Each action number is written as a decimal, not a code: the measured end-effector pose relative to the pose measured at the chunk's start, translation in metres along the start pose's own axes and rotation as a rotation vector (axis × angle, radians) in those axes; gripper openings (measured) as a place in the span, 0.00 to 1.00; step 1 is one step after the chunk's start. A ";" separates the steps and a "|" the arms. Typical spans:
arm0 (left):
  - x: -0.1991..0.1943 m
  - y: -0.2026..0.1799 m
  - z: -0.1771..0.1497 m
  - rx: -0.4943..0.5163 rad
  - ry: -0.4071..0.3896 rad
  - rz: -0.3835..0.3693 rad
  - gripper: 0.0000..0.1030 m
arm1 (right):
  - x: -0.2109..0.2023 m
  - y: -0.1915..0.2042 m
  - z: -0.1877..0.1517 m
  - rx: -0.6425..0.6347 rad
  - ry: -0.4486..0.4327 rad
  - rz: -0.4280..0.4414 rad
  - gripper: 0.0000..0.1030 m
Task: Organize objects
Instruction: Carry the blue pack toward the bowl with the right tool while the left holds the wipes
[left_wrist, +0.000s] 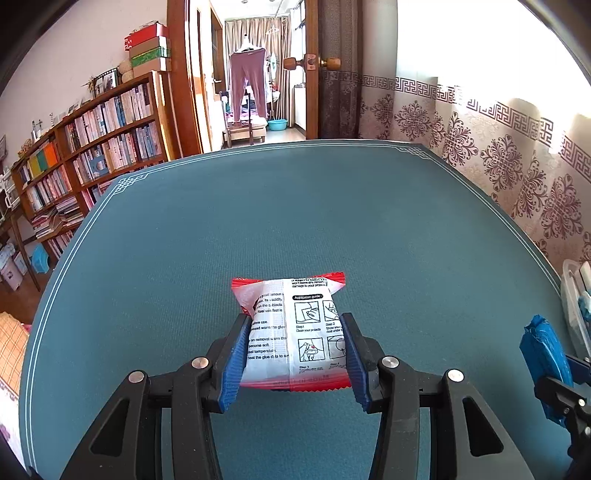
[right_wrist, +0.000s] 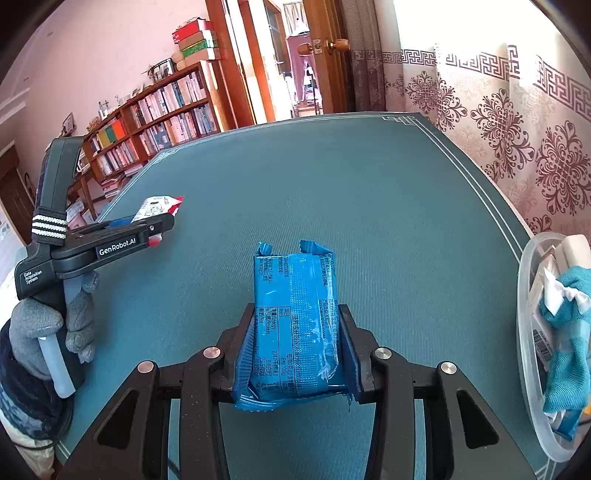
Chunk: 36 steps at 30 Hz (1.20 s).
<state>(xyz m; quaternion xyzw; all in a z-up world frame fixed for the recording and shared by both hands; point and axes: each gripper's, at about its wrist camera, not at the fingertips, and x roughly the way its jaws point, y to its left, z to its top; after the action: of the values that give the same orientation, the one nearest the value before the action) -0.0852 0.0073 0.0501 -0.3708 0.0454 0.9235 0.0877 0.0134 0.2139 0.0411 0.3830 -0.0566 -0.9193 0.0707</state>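
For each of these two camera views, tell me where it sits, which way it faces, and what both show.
Left wrist: sits behind the left gripper, faces down across the teal table; its fingers clamp a red-and-white packet.
Right wrist: sits behind the right gripper, clamping a blue packet; a gloved hand shows on the left.
Shared: table, both packets, bookshelf, doorway.

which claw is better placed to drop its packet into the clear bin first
Right, probably. The right claw, shut on the blue packet, has the clear bin close on its right. The left claw, holding the white-and-red packet, is farther from it.
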 end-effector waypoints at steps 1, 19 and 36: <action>-0.001 -0.005 0.000 0.005 0.001 -0.004 0.49 | -0.003 -0.002 -0.002 0.004 -0.003 -0.002 0.41; -0.020 -0.090 -0.017 0.099 0.017 -0.144 0.49 | -0.062 -0.060 -0.022 0.084 -0.083 -0.105 0.41; -0.037 -0.140 -0.025 0.155 0.019 -0.218 0.49 | -0.135 -0.150 -0.049 0.214 -0.165 -0.321 0.41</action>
<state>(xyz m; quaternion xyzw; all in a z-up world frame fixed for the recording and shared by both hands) -0.0147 0.1359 0.0556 -0.3742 0.0770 0.8987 0.2155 0.1293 0.3820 0.0766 0.3159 -0.0977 -0.9357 -0.1228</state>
